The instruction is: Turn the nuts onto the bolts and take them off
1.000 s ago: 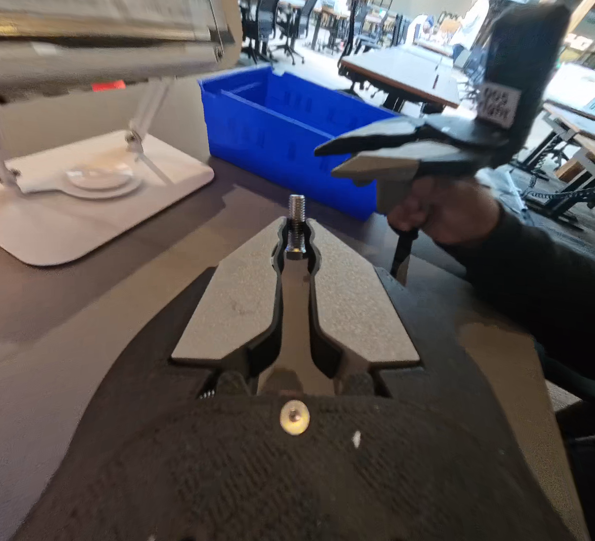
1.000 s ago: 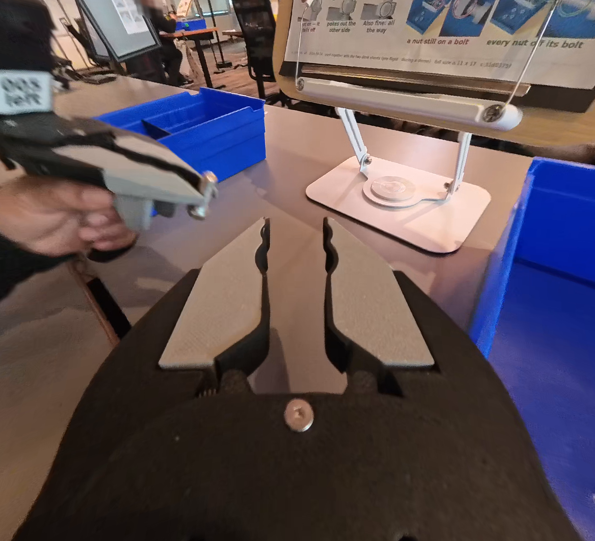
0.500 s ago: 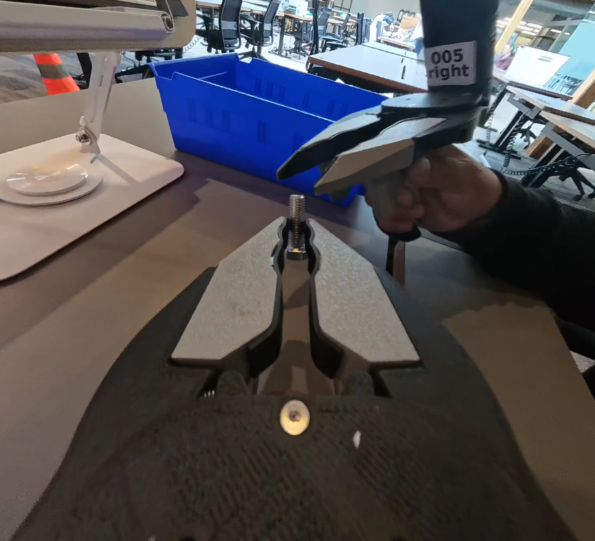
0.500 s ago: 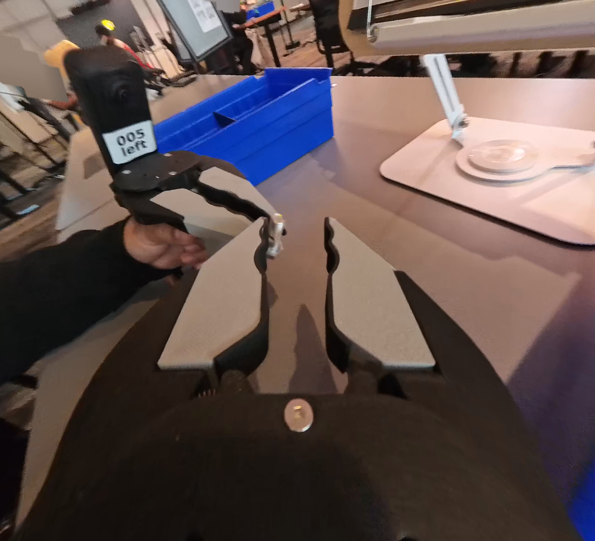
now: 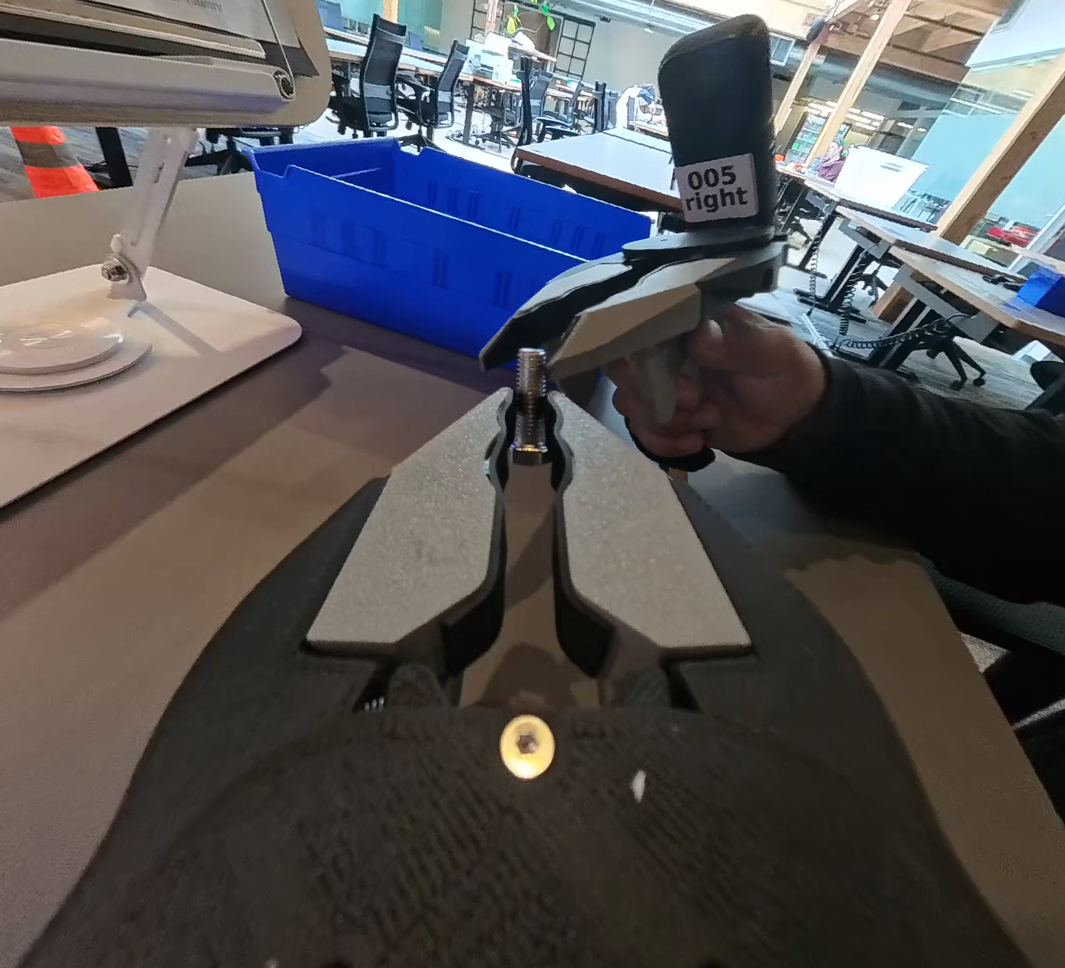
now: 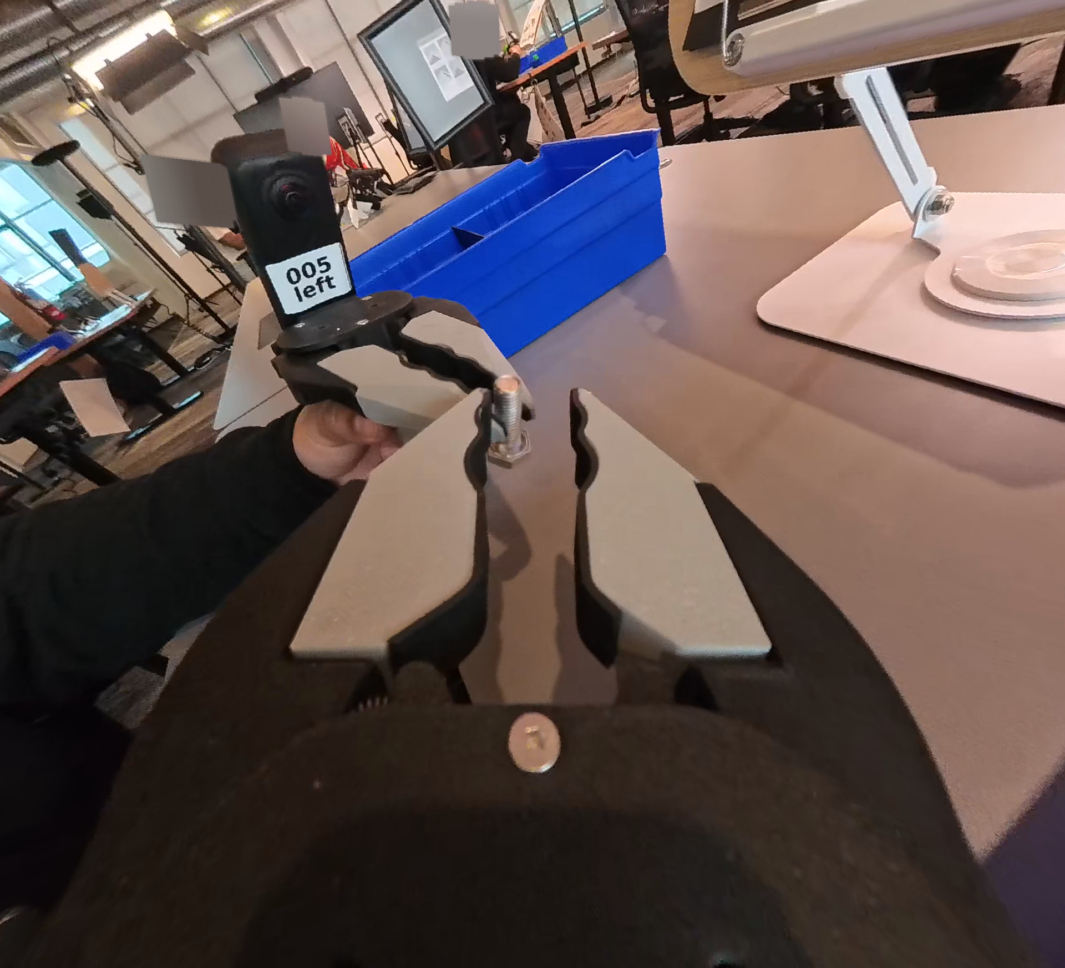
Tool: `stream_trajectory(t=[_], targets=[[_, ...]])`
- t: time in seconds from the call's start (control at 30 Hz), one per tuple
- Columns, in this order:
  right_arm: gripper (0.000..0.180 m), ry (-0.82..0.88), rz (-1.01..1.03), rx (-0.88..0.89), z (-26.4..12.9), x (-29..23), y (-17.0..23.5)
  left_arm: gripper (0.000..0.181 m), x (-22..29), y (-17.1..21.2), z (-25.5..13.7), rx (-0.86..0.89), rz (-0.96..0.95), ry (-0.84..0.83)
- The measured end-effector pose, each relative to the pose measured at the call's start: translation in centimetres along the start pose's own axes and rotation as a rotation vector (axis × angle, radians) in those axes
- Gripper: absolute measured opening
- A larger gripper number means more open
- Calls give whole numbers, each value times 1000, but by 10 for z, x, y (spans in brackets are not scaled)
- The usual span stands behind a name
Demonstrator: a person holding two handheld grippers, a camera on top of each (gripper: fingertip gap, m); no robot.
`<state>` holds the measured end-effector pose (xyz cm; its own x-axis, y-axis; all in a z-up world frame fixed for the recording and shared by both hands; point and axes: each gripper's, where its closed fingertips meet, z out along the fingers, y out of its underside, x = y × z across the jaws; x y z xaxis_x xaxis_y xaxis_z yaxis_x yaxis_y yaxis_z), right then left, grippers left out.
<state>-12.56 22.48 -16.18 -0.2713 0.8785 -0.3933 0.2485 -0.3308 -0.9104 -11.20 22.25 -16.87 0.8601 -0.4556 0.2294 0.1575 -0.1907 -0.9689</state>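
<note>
My left gripper (image 5: 529, 400) is shut on a silver bolt (image 5: 528, 384), which it holds upright above the table with the threaded end up and the hex head below. In the right wrist view the bolt (image 6: 507, 413) stands between the open fingers of my right gripper (image 6: 525, 403), close to the left finger. The right gripper holds nothing. In the left wrist view the right gripper (image 5: 521, 361) comes in from the right at the level of the bolt's top. The left gripper (image 6: 403, 358) shows at left in the right wrist view. I see no nut.
A blue bin (image 5: 438, 260) stands behind the bolt; a second blue bin (image 6: 518, 272), with a divider, stands at the table's far left. A white stand base (image 5: 144, 318) carries an instruction sheet holder (image 5: 144, 18). The tabletop (image 6: 807, 537) is grey-brown. The grippers are tip to tip, or close to it.
My right gripper has swung in toward the left gripper, and its open fingers now flank the bolt. The left gripper has kept its grip on the bolt.
</note>
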Motion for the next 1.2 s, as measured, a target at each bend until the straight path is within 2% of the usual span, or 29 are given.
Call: stream_trajectory(t=[0.23, 0.47, 0.53, 0.7, 0.8, 0.9, 0.97, 1.07, 1.2], targets=[[14, -20, -11, -10, 2, -4, 1, 6, 4, 4, 4, -17, 9, 12], [16, -26, -5, -17, 3, -5, 3, 6, 1, 2, 2, -4, 2, 1], [7, -36, -14, -19, 3, -7, 3, 6, 2, 2, 3, -6, -3, 5], [6, -13, -43, -14, 2, -7, 2, 6, 1, 1, 4, 12, -9, 2], [6, 57, -99, -43, 3, 1, 5, 7, -5, 9, 6, -29, 9, -38], [6, 117, -140, -61, 2, 9, 7, 33, -18, 18, 6, -105, 70, -136], [6, 169, -146, -72, 1, 18, 10, 41, -27, 24, 3, -152, 119, -204], [6, 203, -125, -104, 3, 29, 19, 50, -30, 28, -3, -227, 157, -258], [7, 260, -141, -200, 9, 43, 39, 51, -22, 12, -11, -223, 210, -300]])
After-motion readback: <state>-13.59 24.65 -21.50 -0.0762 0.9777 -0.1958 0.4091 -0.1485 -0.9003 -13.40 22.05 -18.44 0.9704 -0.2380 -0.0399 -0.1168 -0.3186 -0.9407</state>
